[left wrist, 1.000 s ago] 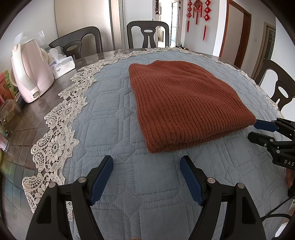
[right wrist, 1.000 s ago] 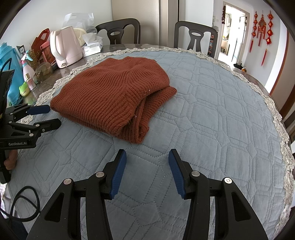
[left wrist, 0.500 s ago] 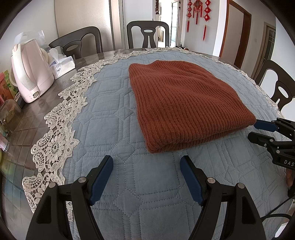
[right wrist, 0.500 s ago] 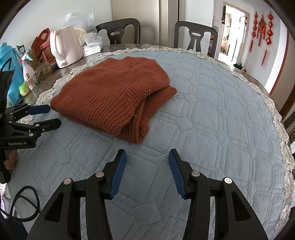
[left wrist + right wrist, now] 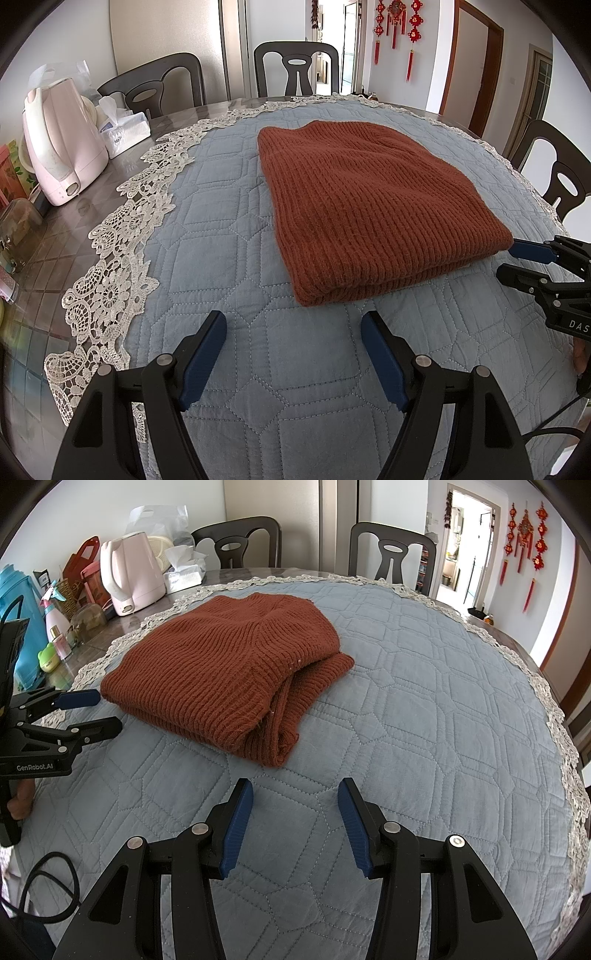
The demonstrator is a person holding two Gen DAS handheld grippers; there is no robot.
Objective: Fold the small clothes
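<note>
A rust-brown knit sweater (image 5: 369, 206) lies folded in a flat stack on the blue quilted cloth (image 5: 221, 229); it also shows in the right wrist view (image 5: 229, 668). My left gripper (image 5: 293, 325) is open and empty, just short of the sweater's near edge. My right gripper (image 5: 295, 794) is open and empty, a little short of the sweater's folded corner. The right gripper shows at the right edge of the left wrist view (image 5: 517, 262), beside the sweater. The left gripper shows at the left edge of the right wrist view (image 5: 96, 712), beside the sweater.
A pink kettle (image 5: 59, 147) and a tissue pack (image 5: 122, 129) stand on the bare table at the left. Bottles, a jar and a blue container (image 5: 22, 627) crowd that side. Dark chairs (image 5: 295, 66) ring the table. A lace border (image 5: 110, 258) edges the cloth.
</note>
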